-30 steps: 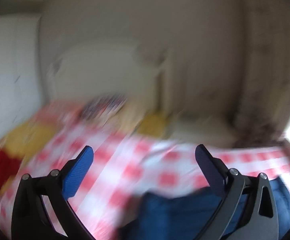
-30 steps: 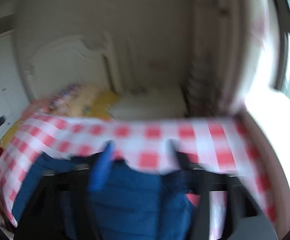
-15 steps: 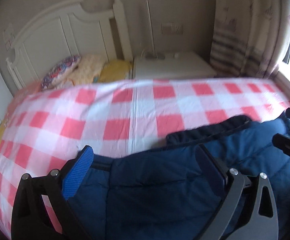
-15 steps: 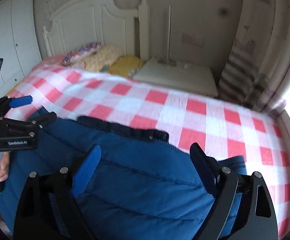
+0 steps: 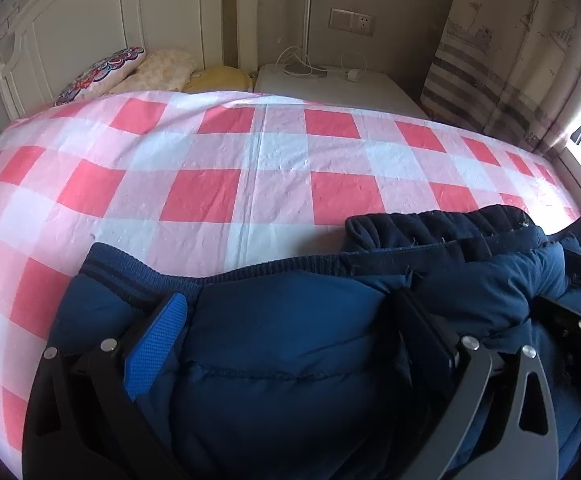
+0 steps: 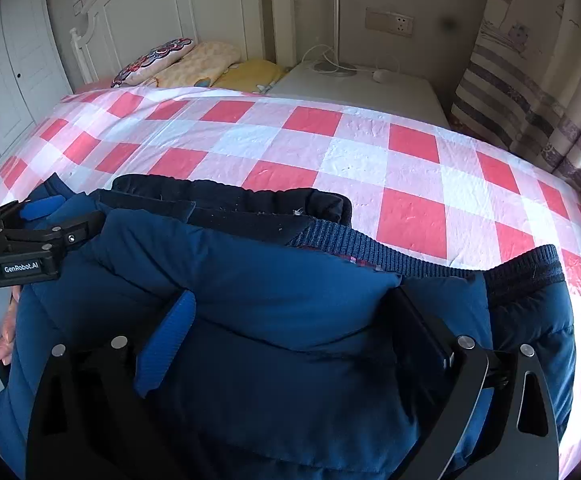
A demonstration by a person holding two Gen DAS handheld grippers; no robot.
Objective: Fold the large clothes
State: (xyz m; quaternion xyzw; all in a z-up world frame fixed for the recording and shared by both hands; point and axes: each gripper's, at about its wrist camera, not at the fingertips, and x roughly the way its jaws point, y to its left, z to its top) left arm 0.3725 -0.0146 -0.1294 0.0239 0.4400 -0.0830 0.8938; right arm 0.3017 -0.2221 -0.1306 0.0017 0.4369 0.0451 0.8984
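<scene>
Grippers, left gripper [image 5: 290,320] and right gripper [image 6: 294,316], are sitting with jaws wide apart on the blue puffy jacket [image 6: 290,288], lying near on the checked bedsheet [image 5: 250,152].

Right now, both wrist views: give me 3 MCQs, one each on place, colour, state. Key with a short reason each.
1. Where does the jacket lie?
A. on the checked bedspread
B. on the white nightstand
C. on the pillows

2. What colour is the ribbed hem of the jacket?
A. red
B. dark navy
C. yellow

3. How does the left gripper stand?
A. shut on the hem
B. wide open, padding bulging between its fingers
C. shut on the bedspread

Key:
1 A: blue padding rests on the red-and-white checks at the near edge of the bed.
2 B: the knit band is dark navy against the brighter blue shell.
3 B: the fingers stand far apart on either side of a fold; the right gripper looks the same.
</scene>
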